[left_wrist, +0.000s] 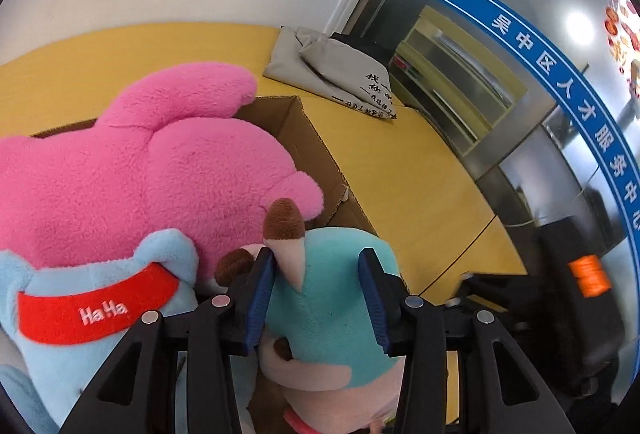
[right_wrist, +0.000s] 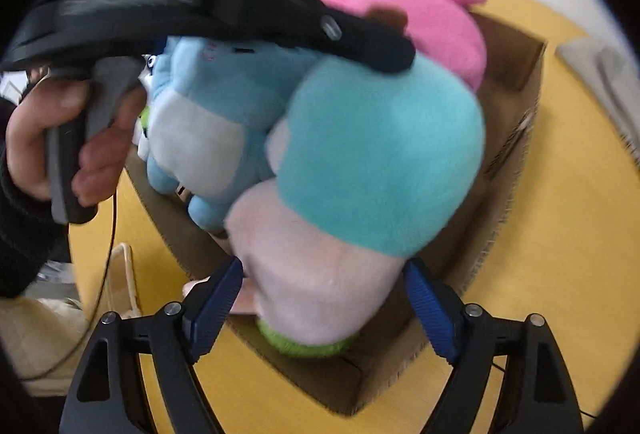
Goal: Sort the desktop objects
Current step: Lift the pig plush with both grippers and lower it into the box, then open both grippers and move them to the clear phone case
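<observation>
A cardboard box (left_wrist: 320, 154) on the yellow table (left_wrist: 420, 194) holds a big pink plush (left_wrist: 160, 174), a light blue plush with a red "HaHa" band (left_wrist: 96, 310) and a teal and pale pink plush (left_wrist: 332, 306). My left gripper (left_wrist: 318, 294) straddles the teal plush's head, its blue pads (left_wrist: 260, 298) pressing the plush on both sides. In the right wrist view the box (right_wrist: 516, 74) holds the same teal plush (right_wrist: 380, 154), blue plush (right_wrist: 224, 94) and pink plush (right_wrist: 432, 6). My right gripper (right_wrist: 324, 306) is open around the plush's pale pink lower part. The left gripper's body (right_wrist: 240, 6) crosses above.
A folded grey cloth bag with black lettering (left_wrist: 340, 70) lies on the table behind the box. A glass wall with a blue banner (left_wrist: 560, 74) stands right of the table. A black chair (left_wrist: 580, 294) stands by the table edge. A beige bag (right_wrist: 48, 334) lies at the lower left.
</observation>
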